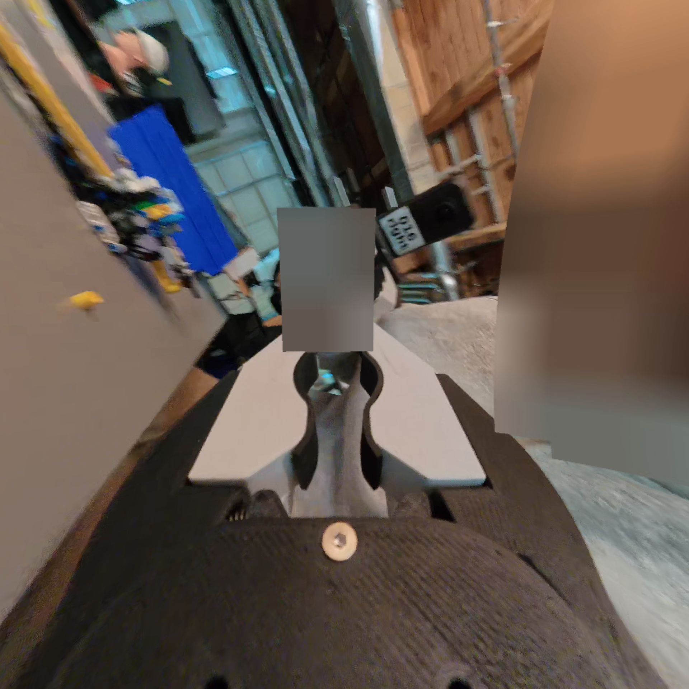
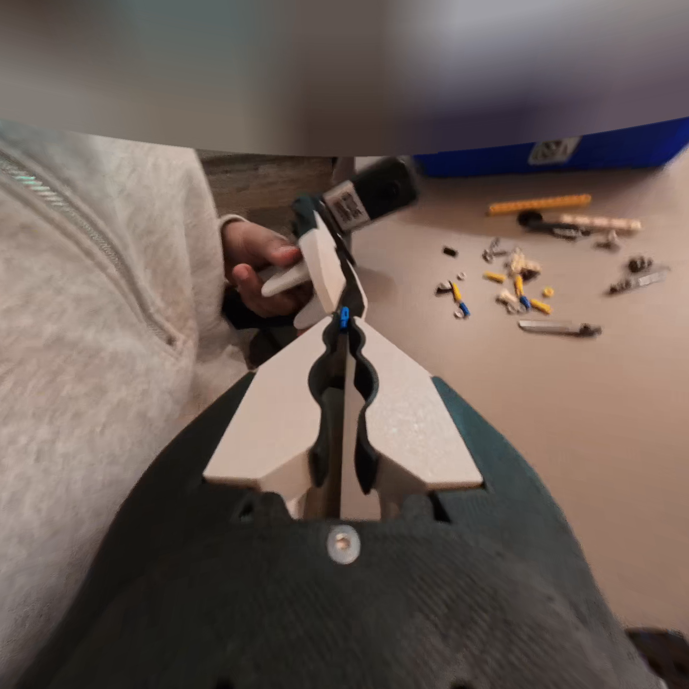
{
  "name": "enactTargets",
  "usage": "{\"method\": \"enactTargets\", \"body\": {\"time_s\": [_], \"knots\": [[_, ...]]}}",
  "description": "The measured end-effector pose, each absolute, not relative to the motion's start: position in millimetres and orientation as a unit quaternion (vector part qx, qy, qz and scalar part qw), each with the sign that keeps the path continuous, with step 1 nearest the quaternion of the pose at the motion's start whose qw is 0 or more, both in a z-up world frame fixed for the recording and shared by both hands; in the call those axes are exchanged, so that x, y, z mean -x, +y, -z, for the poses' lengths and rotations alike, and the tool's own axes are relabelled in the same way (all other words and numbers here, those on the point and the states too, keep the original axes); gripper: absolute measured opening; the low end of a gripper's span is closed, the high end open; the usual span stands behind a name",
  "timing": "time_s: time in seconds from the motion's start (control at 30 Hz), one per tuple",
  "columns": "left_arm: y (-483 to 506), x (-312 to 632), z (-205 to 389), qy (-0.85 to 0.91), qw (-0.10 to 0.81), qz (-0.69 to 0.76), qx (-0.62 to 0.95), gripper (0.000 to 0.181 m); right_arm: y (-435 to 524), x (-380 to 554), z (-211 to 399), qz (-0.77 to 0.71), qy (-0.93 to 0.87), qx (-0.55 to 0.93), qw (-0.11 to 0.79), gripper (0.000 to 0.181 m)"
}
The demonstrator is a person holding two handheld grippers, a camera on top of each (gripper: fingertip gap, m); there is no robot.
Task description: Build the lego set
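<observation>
a patch hides the left gripper (image 1: 328, 354) tips; table pieces (image 2: 518, 283) blur together.

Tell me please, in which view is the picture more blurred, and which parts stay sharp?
Left wrist view: strong motion blur on the table and background, while the left hand-held gripper stays sharp. Right wrist view: milder blur on the loose lego pieces; the blue pin at the right hand-held gripper's tips is fairly clear.
</observation>
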State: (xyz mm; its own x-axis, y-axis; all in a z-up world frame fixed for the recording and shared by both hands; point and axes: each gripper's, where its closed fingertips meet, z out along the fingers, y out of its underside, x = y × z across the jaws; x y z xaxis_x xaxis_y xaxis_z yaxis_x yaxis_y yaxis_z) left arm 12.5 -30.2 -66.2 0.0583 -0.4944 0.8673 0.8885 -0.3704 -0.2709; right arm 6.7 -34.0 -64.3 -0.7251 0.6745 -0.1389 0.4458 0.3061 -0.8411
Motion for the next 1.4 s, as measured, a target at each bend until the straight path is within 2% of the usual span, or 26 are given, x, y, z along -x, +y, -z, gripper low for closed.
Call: {"method": "enactTargets", "body": {"time_s": [0.07,0.17,0.37,0.63,1.4], "knots": [[-25.1,-2.7,81.0,-0.225,0.538,0.6,0.549,0.021,-9.8,4.0,85.9,-0.412,-0.807,0.404,0.128,0.004],[-24.4,0.5,89.0,-0.222,0.548,0.543,0.597,0.02,26.0,6.9,129.5,-0.28,-0.827,0.473,0.115,0.004],[-21.3,1.3,106.8,-0.232,0.527,0.507,0.642,0.017,49.3,-1.3,171.8,-0.137,-0.858,0.488,0.078,0.004],[-23.6,3.6,107.4,-0.237,0.522,0.522,0.632,0.015,46.2,-5.1,171.6,-0.099,-0.848,0.52,0.026,0.004],[-24.1,0.1,108.7,-0.232,0.512,0.53,0.635,0.014,47.9,-6.4,177.5,-0.023,-0.854,0.52,-0.015,0.004]]}}
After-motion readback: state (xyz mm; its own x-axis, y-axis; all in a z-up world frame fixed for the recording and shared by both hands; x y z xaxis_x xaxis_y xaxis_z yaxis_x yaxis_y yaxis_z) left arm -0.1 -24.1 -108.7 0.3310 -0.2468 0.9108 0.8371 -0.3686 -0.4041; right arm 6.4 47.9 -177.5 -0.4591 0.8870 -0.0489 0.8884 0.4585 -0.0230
